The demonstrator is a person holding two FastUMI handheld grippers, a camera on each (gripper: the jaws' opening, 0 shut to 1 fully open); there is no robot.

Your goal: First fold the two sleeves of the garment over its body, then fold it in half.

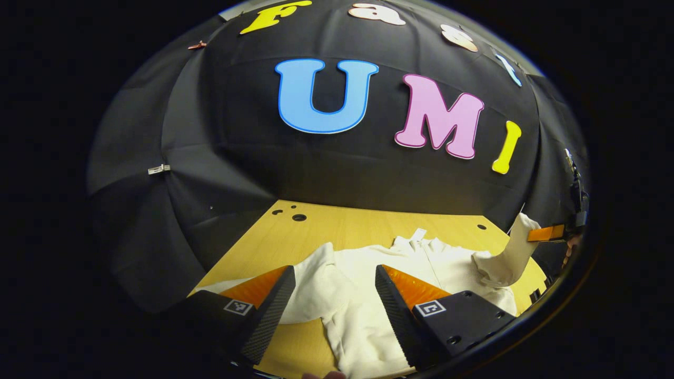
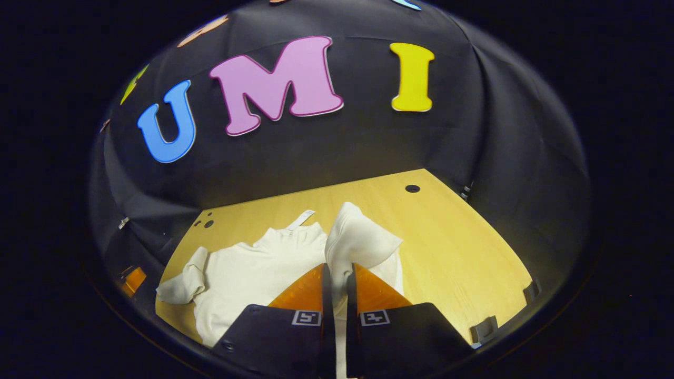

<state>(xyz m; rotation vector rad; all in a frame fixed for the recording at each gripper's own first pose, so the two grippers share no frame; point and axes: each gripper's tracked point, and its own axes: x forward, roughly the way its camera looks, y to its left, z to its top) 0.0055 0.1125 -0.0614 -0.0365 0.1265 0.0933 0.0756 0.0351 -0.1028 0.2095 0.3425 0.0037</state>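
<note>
We're seeing a white zip-front sweatshirt point(image 1: 400, 273) lying on the wooden bench point(image 1: 342, 223), collar toward the bench's far edge by the black cloth wall point(image 1: 221, 147). Our left tool point(image 1: 334, 305) is hanging over the near edge with its fingers spread wide apart, nothing between them; the garment's left sleeve point(image 1: 316, 284) is lying flat below the gap, running out toward the bench's left edge.

Our right tool point(image 2: 337, 287) is clamping the right sleeve point(image 2: 355, 245): both orange fingers are pressing on the fabric, and the sleeve is standing up off the bench, its cuff end rising above the fingertips. In the left gripper view we're seeing that same sleeve lifted near the bench's right edge, with the right tool's orange finger point(image 1: 547, 232) at it.

In the right gripper view the left sleeve is lying bunched toward the bench's left edge. The bench's right side is bare wood with a dark hole point(image 2: 412, 188) near the far edge.
</note>
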